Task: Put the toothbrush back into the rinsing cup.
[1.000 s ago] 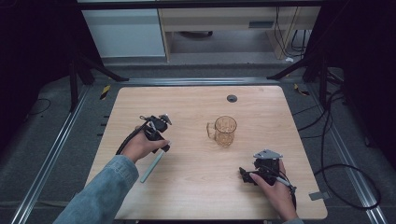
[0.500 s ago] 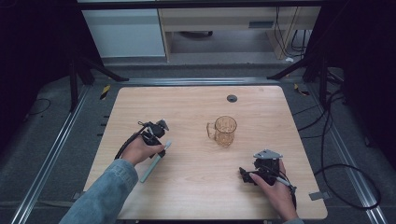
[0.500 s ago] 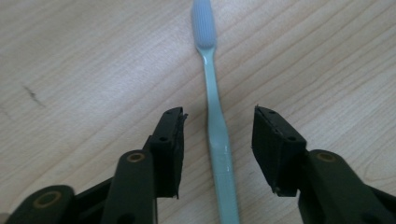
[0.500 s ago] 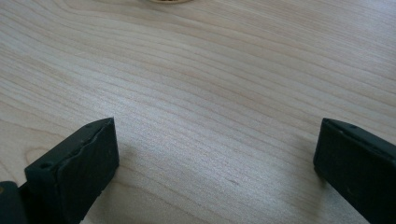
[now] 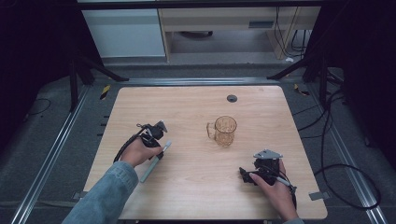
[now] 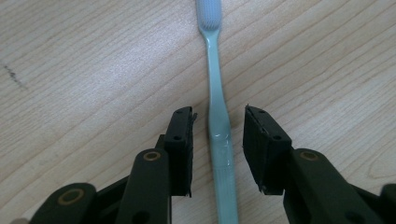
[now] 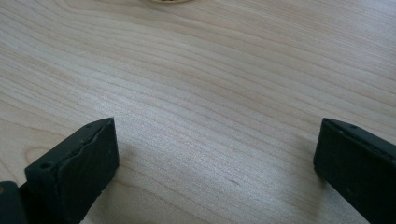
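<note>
Toothbrush (image 6: 218, 116) lies flat on the table (image 5: 187, 196) toward its left edge, about midway between the near and far edges, handle toward the person and bristles pointing away. The left gripper (image 6: 218, 140) is low over it with its jaws apart, one on each side of the handle's thicker part and neither touching it; nothing is gripped. In the high view the left gripper (image 5: 153, 135) sits at the brush's far end with the handle (image 5: 152, 165) running out toward the near edge.

The likely trouble is the grip itself. The handle is thin, smooth and lies flush on the wood, so if the jaws close while too high they may pinch only its rounded top and squeeze it out sideways. The brush also sits slightly nearer the left jaw, so that jaw could reach it first and push or spin it before the other arrives. Closing too low would drag the jaw tips on the table.

A glass mug (image 5: 225, 131) stands near the table's middle, well apart from the brush. The right gripper (image 5: 252, 173) rests near the near right corner, jaws wide apart and holding nothing. If the brush is meant for the mug, a grip this far down the handle may let it tilt when lifted
</note>
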Motion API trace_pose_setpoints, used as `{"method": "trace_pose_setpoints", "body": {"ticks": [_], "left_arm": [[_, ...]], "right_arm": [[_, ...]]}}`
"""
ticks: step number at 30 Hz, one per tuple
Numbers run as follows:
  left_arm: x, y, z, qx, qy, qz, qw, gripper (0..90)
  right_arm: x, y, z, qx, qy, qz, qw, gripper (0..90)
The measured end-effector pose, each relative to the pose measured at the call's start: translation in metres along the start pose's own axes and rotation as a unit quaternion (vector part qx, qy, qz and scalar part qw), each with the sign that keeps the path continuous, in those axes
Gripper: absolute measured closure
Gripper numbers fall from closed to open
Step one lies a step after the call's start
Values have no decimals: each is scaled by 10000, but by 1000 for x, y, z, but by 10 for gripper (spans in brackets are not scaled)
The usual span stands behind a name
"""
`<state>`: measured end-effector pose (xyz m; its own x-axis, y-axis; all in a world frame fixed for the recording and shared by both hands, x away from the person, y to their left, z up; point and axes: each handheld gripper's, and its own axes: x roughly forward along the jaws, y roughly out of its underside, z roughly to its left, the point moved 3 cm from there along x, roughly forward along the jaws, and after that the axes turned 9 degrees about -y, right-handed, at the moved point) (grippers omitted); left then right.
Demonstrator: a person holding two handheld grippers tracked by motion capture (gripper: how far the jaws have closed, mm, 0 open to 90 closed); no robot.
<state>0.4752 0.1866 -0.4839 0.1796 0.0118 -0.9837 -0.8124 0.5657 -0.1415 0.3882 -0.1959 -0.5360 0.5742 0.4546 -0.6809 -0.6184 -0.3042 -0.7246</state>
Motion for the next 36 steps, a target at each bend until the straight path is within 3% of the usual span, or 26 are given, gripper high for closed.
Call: {"method": "trace_pose_setpoints", "body": {"ticks": [19, 36], "left_arm": [[8, 3, 0, 20, 8, 138, 9999, 693], [8, 1, -5, 136, -49, 20, 9999, 784]], "right_arm": [[0, 0, 0, -9, 10, 1, 10000, 4], [0, 0, 0, -25, -14, 1, 10000, 4]]}}
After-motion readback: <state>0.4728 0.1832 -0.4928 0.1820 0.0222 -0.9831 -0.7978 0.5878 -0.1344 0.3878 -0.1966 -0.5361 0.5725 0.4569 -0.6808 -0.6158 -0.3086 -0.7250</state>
